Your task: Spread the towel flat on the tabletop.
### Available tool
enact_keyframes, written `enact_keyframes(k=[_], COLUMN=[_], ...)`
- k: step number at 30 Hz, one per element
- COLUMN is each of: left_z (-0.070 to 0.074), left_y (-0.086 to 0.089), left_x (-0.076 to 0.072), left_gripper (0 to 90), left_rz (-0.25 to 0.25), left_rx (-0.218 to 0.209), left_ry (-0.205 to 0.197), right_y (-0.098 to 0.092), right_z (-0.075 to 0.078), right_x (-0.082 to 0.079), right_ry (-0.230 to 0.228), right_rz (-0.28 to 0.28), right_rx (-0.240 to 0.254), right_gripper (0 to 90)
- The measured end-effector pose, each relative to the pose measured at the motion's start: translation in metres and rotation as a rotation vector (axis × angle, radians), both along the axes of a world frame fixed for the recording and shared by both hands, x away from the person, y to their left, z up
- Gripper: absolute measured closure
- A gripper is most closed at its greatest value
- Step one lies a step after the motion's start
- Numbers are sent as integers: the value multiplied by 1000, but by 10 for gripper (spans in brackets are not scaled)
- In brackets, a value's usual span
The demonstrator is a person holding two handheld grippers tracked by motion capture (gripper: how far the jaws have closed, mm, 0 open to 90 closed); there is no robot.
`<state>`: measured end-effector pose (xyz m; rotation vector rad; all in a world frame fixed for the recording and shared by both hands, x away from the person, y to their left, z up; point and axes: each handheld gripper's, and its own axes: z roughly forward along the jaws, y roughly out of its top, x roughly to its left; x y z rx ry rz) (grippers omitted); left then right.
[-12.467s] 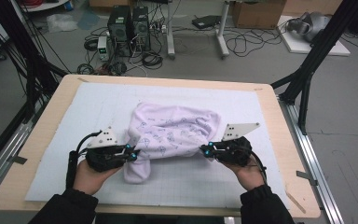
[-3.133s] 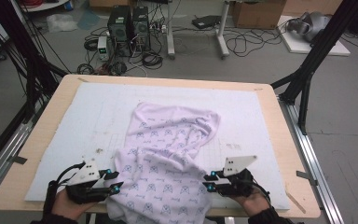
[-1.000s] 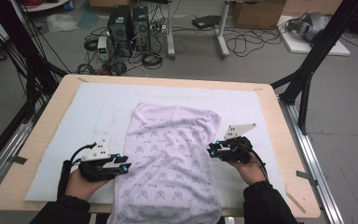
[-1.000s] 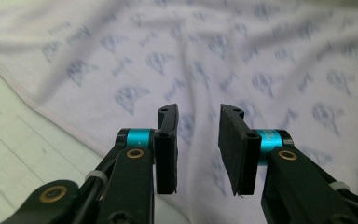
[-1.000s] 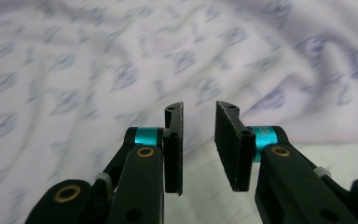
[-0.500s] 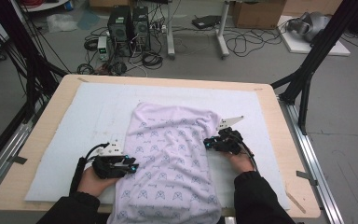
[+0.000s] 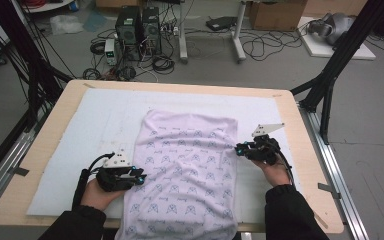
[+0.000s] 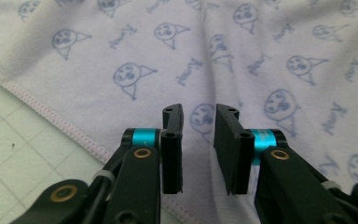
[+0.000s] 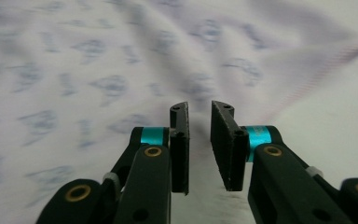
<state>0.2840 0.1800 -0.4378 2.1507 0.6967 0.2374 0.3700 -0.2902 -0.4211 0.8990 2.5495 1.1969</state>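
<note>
A pale lilac cloth [image 7: 187,170] printed with small blue figures lies spread flat on the white mat [image 7: 80,140], and its near end hangs over the table's front edge. My left gripper [image 7: 141,175] rests at the cloth's left hem, tips pointing right. In the left gripper view the cloth [image 8: 242,56] lies under the left gripper [image 8: 199,116]; its jaws have just been opening, with a narrow gap and nothing between them. My right gripper [image 7: 237,148] points left at the cloth's right edge. The right gripper [image 9: 199,109] hovers over blurred cloth [image 9: 98,60]; its jaws have just been opening, and the gap is empty.
The wooden table [image 7: 300,150] has bare rims left and right of the mat. The stitched hem and gridded mat [image 8: 9,140] lie left of the left jaws. Computers, cables and black frame legs [image 7: 330,75] stand on the floor behind.
The cloth, bunched earlier, now lies smoothed flat. The right gripper has shifted slightly outward along the cloth's right edge. The left gripper has come in to the left hem.
</note>
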Motion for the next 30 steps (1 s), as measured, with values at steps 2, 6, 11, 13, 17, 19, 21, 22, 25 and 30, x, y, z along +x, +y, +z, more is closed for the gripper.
enact_keyframes(k=[2,6,11,13,17,19,21,22,25,30], left_z=[0,-2,-4,-3,3,6,8,9,8,-1], left_y=[0,0,-3,-3,6,9,10,11,13,12], left_x=[-2,-4,-3,-3,-4,-6,-11,-14,-21,-22], left_gripper=[698,655,846,868,875,871,737,667,608,717], left_rz=[-9,-16,-35,-17,12,-17,-34,-48,-69,-66], left_rx=[6,22,26,32,-4,-37,-35,-42,-37,34], left_ry=[4,12,27,19,4,19,23,17,16,43], right_y=[5,13,21,19,10,3,1,3,13,33], right_z=[-4,-9,-17,-18,-12,-6,0,1,1,-12], right_x=[-13,-35,-48,-46,-48,-51,-59,-66,-88,-111], right_ry=[16,78,68,79,64,51,43,39,20,41], right_rz=[59,134,171,155,157,146,183,207,271,361], right_rx=[-16,-51,-82,-59,-65,-10,44,59,64,17], right_gripper=[751,671,743,847,896,892,788,761,712,668])
